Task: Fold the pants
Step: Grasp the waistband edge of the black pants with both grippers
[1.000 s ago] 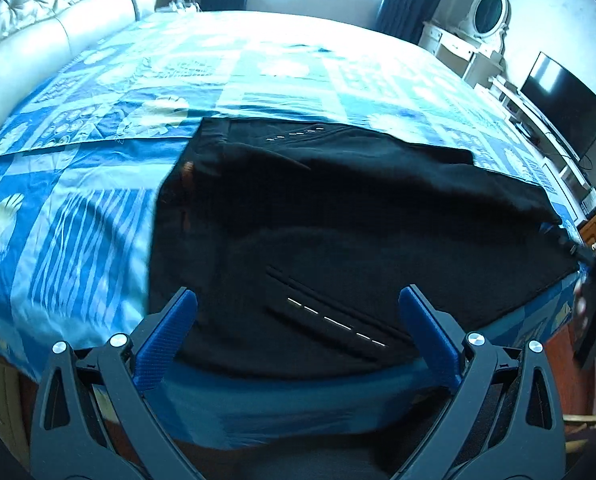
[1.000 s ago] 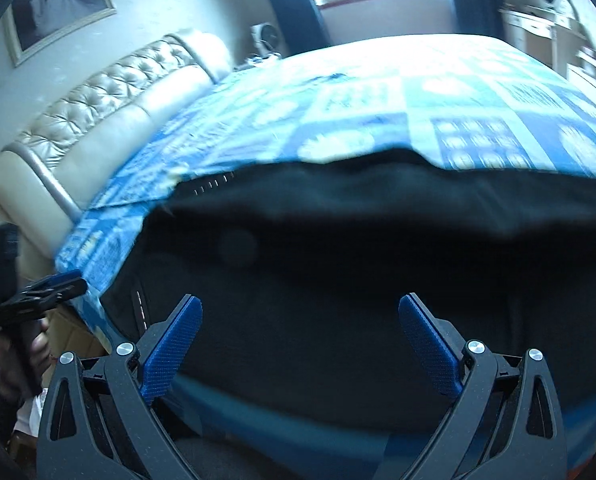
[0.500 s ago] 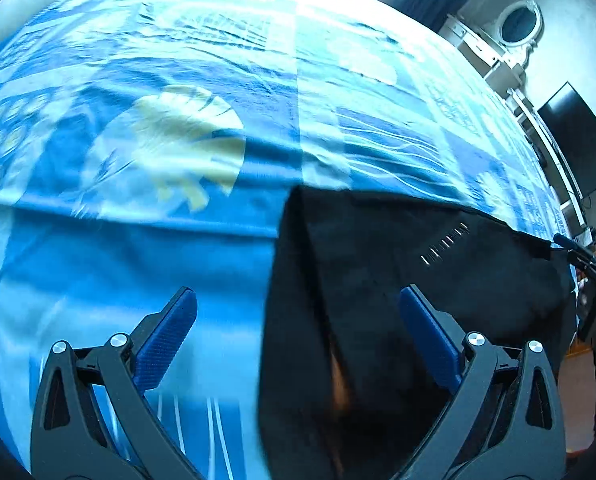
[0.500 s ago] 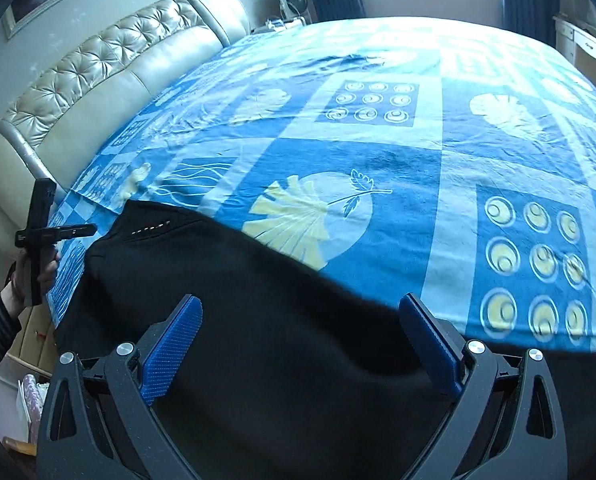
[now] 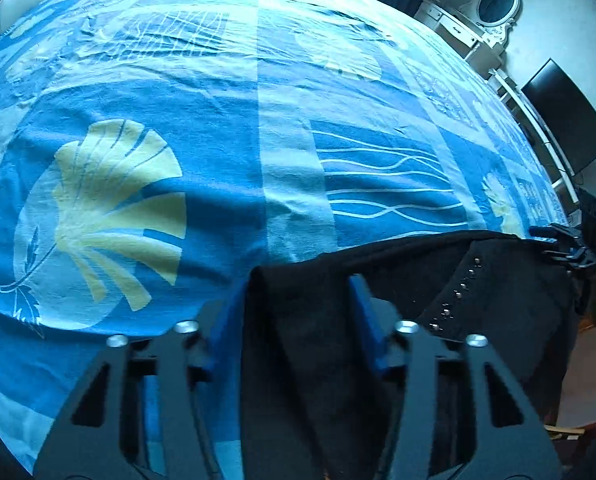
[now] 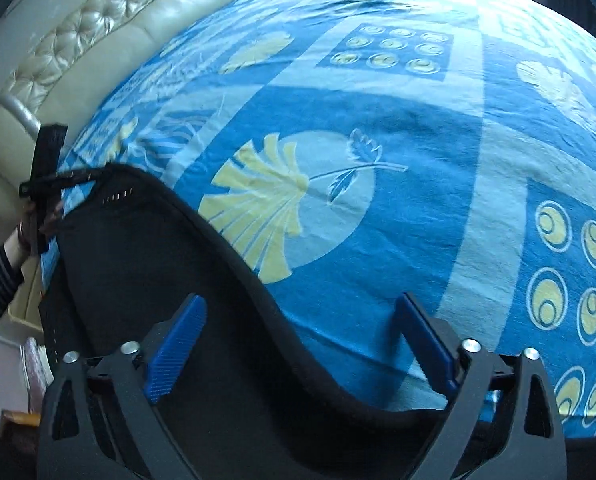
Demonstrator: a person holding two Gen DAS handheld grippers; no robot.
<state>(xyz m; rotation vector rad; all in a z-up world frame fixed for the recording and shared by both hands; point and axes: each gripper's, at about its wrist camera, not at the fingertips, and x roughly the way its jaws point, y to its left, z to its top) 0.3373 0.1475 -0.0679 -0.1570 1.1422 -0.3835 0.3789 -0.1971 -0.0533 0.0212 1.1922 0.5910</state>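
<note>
The black pants lie on the blue patterned bedspread near its front edge. My left gripper is shut on a raised corner fold of the pants at the far left end, its blue pads pressing the cloth from both sides. In the right wrist view the pants run from bottom centre up to the left. My right gripper is open, its blue pads astride the pants' far edge with cloth between them. The left gripper also shows in the right wrist view, and the right gripper in the left wrist view.
A cream tufted headboard lines the left of the bed. A white dresser with an oval mirror and a dark TV stand on the right. The bedspread stretches beyond the pants.
My left gripper has closed on the pants' corner fold. Both grippers have moved forward and lower over the pants' far edge. My right gripper stays open.
</note>
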